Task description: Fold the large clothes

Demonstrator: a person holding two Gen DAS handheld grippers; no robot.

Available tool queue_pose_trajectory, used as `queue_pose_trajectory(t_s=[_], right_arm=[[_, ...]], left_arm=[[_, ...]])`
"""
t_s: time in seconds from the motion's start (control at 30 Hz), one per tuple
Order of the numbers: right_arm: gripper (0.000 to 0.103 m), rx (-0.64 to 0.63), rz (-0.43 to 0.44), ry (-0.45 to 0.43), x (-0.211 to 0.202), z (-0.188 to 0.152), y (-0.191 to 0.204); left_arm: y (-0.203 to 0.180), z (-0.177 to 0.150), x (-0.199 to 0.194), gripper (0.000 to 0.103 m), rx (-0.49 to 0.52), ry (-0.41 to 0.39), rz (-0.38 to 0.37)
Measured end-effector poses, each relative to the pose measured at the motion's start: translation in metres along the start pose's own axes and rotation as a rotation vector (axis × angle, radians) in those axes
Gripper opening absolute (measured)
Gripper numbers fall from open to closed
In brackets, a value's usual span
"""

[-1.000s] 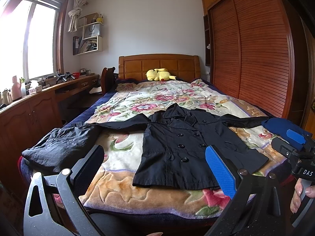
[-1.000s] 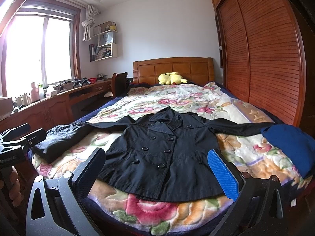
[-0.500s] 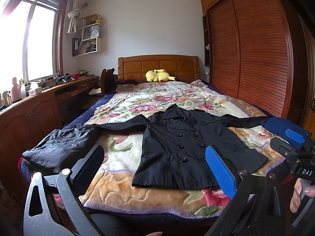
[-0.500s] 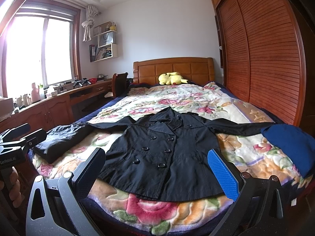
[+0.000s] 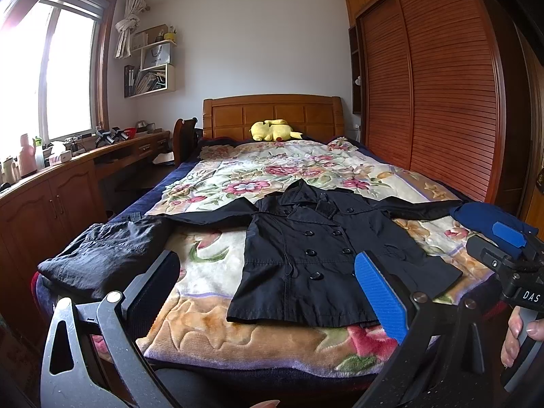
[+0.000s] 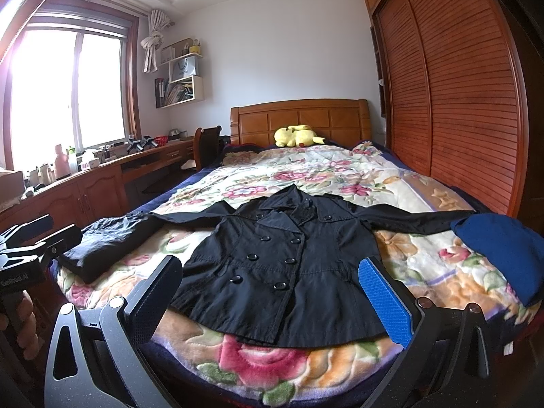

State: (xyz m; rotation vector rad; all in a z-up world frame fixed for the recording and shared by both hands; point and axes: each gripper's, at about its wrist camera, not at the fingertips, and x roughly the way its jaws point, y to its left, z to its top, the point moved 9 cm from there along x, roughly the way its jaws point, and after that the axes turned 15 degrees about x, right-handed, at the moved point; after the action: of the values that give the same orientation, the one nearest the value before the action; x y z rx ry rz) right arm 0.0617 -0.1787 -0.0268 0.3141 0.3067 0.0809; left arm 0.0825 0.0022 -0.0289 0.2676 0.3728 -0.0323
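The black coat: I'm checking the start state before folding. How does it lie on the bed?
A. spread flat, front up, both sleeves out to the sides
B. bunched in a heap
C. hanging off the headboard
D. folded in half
A: the black coat lies flat on the bed, buttons up, sleeves stretched sideways.

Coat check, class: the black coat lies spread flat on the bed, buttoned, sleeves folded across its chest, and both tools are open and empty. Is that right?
One detail is wrong. The coat lies flat and buttoned on the bed, but its sleeves stretch straight out to either side, not across the chest; the right wrist view shows this. Both tools, left and right, are open and empty.
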Motion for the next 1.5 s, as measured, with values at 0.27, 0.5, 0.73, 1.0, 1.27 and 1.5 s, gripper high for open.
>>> queue_pose_trajectory(t_s=[0.27, 0.5, 0.73, 1.0, 1.27, 1.5], right_arm=[[0.103, -0.002, -0.001, 0.000, 0.000, -0.001, 0.001], [0.103, -0.003, 0.000, 0.000, -0.001, -0.001, 0.001], [0.103, 0.001, 0.002, 0.001, 0.001, 0.000, 0.001], [0.103, 0.001, 0.003, 0.006, 0.002, -0.001, 0.002], [0.103, -0.012, 0.004, 0.026, 0.015, -0.007, 0.001], [0.103, -0.029, 0.013, 0.070, 0.049, -0.011, 0.001]], left_arm=[[0.000, 0.000, 0.000, 0.103, 0.000, -0.001, 0.001], [0.000, -0.001, 0.000, 0.103, 0.001, -0.001, -0.001], [0.000, 0.000, -0.001, 0.103, 0.001, -0.002, 0.001], [-0.003, 0.001, 0.001, 0.103, -0.001, 0.001, 0.002], [0.000, -0.011, 0.017, 0.103, -0.003, 0.028, -0.007], [0.009, -0.029, 0.046, 0.103, -0.012, 0.064, -0.020]])
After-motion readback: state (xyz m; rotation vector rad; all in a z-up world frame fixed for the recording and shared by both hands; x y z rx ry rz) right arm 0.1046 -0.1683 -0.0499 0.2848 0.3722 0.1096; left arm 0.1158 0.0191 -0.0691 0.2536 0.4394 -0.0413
